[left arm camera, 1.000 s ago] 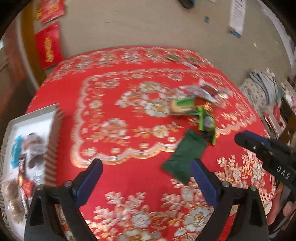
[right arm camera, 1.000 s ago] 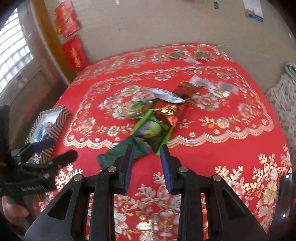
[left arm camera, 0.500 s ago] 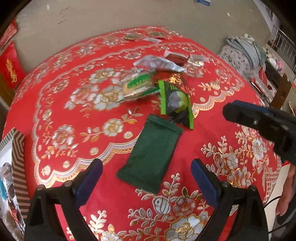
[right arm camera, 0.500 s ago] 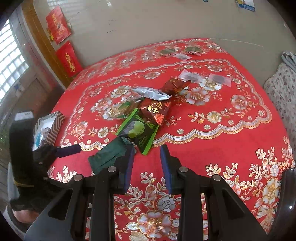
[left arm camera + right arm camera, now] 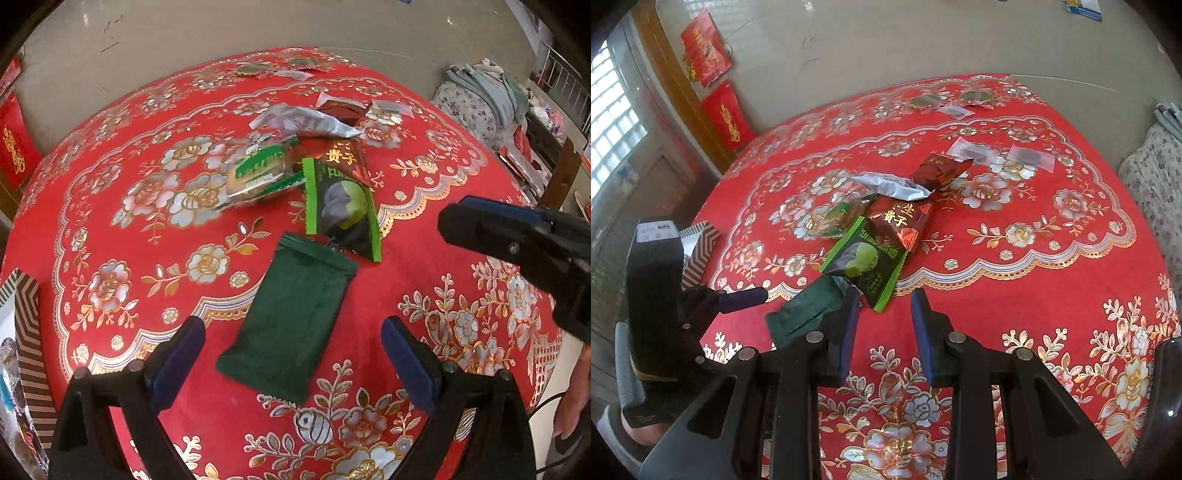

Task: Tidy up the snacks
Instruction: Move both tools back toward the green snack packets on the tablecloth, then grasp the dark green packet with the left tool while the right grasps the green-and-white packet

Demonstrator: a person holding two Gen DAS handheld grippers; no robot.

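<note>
Snack packets clustered mid-worktop [image 5: 424, 258] on red floral cloth, dark green pouch [image 5: 291, 321] lying flat nearest, between the wide-spread fingers of the empty left gripper [image 5: 293, 350], black-and-lime packet [image 5: 343, 210] just beyond it, right gripper [image 5: 884, 325] partly open, holding nothing, striped box [image 5: 26, 332] at left edge.

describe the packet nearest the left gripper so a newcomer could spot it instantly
On the red floral tablecloth, find the snack pile at the centre and follow it toward the camera. Its nearest member, lying flat between the open jaws of the left gripper, is the dark green packet. Unlike the bright green-edged wrapper just beyond it, it is plain matte green with no print or picture.
</note>
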